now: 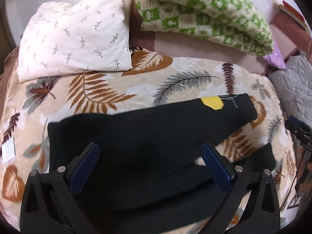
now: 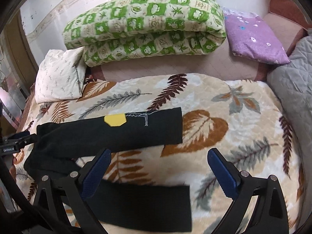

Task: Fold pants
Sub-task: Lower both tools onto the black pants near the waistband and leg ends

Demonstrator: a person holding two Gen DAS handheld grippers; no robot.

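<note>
Pants (image 2: 109,134) lie spread on the leaf-print blanket (image 2: 234,117) of a bed, black, with the two legs splayed apart in a V: the far leg, bearing a yellow patch (image 2: 115,120), runs ahead of the right claw (image 2: 159,171), and the near leg (image 2: 144,206) passes beneath it. Both claws are spread wide and pinch nothing. The left claw (image 1: 150,163) hovers over the waist and seat of the pants (image 1: 136,136), with dark cloth filling the gap between its fingers.

The step in hand looks like bringing one leg over the other. To do it well, the right claw would take the near leg at its hem, just below and slightly to its left, pinching both layers at the edge so the cloth lifts flat, while the left claw pins or lifts the waist side so the body does not drag. The hems should meet squarely near the patch.

Ahead of both claws the blanket is open, with bare room to the right of the right claw. A white pillow (image 1: 76,39) and a green quilt (image 2: 144,25) lie well beyond, and a grey cover (image 2: 292,89) borders the far right.
</note>
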